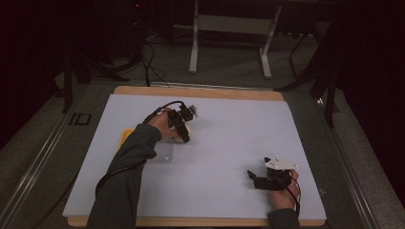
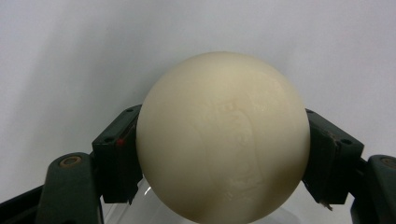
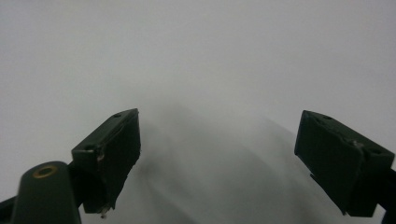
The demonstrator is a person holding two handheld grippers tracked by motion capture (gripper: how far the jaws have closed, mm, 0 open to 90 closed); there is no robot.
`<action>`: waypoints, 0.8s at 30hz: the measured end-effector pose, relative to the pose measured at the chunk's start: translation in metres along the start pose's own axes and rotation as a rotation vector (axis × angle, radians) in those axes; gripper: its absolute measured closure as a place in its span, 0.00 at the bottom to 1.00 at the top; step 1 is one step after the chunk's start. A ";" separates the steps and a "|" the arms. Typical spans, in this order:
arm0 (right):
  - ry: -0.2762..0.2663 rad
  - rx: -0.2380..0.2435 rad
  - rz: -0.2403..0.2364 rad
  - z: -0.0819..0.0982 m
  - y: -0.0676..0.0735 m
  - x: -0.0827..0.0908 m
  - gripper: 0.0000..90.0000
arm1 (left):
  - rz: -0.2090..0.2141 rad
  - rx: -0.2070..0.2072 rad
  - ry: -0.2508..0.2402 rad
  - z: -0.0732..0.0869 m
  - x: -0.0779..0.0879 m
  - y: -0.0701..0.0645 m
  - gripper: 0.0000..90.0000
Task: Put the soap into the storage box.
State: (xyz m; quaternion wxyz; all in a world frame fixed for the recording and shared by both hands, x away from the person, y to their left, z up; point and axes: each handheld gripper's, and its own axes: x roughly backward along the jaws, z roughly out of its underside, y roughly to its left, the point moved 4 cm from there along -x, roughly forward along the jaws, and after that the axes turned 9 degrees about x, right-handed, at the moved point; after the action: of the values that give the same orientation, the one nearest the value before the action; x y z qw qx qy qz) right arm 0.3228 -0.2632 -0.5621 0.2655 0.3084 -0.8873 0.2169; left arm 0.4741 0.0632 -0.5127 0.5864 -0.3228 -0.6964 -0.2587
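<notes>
The left gripper (image 2: 223, 154) is clamping a smooth cream ball (image 2: 223, 135), hiding its sides. The right gripper (image 3: 217, 163) is resting with jaws apart.

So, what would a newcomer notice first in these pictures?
First, the cream ball, clamped between the jaws of the left hand-held gripper over the table's middle left. Next, the right hand-held gripper, near the front right, jaws wide apart with nothing between them. A yellow thing peeks out beside the left sleeve.

Dim room, grey floor (image 1: 229, 71), white frame stand (image 1: 231, 24)
</notes>
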 end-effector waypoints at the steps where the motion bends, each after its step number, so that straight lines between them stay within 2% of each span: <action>1: 0.000 0.001 0.000 0.000 0.000 0.000 0.16 | 0.001 0.003 0.001 0.001 0.001 0.000 0.28; 8: 0.001 0.001 0.000 0.000 0.000 0.000 0.16 | -0.002 0.009 0.005 0.006 0.008 0.004 0.29; 24: 0.001 0.003 0.000 0.000 0.000 0.000 0.16 | -0.009 -0.014 -0.005 0.018 0.025 0.010 0.29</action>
State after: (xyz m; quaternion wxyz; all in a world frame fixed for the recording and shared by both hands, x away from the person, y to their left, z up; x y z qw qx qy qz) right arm 0.3229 -0.2632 -0.5622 0.2656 0.3087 -0.8869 0.2182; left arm 0.4677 0.0865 -0.4912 0.5813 -0.3245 -0.6975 -0.2652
